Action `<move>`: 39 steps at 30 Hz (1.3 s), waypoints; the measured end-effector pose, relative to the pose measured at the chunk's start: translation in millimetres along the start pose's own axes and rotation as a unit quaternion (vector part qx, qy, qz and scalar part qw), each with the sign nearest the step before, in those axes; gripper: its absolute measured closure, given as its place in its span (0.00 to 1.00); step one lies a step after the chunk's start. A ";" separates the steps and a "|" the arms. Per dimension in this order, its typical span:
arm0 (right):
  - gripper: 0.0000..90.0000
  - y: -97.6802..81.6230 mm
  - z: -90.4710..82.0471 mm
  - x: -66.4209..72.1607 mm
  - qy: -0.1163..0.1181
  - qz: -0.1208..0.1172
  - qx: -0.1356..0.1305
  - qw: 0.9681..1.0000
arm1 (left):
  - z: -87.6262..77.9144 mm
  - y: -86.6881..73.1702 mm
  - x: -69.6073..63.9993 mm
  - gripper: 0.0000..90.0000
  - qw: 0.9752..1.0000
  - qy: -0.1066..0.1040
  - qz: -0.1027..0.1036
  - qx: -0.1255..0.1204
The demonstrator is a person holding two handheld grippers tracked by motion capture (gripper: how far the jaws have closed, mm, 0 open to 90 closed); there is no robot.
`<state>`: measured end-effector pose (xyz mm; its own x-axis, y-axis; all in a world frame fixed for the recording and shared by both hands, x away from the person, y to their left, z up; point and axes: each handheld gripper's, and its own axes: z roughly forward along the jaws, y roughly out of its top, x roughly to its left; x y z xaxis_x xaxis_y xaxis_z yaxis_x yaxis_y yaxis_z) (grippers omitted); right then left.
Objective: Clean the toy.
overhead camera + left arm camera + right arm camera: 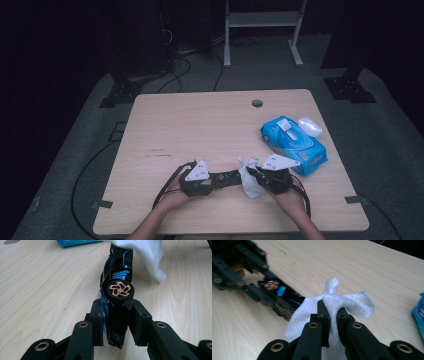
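So the wooden table (200,125) is mostly bare, with a blue pack of wipes (294,144) sitting on the right side, well apart from the near edge where the action is. Down there the left gripper (117,322) has its jaws closed tight on the tail end of a black and blue toy car (117,277), held on its side so one copper-spoked wheel (119,289) faces the camera. That car looks like hard glossy plastic, light and stiff, probably a bit slippery, so pinching it across the narrow body like this seems the sane way to hold it. The right gripper (332,320) has its jaws nearly shut on a bunched-up white wipe (347,305), draped over the car's far end. The wipe is soft and floppy, weighs basically nothing, so grab it by a thick fold.
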<state>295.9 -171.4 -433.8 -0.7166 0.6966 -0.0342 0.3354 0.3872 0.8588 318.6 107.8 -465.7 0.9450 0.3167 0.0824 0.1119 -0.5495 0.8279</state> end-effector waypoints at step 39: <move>0.95 -10.5 -27.7 -20.5 -0.010 0.045 -0.015 0.999 | 12.2 47.2 10.9 0.52 0.997 -0.015 0.020 0.069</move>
<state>290.2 -206.5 -427.9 -0.6719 0.7399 0.0343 0.3800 0.3046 0.8734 337.9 75.9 -432.5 0.9580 0.2702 0.0957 0.1132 -0.6632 0.7398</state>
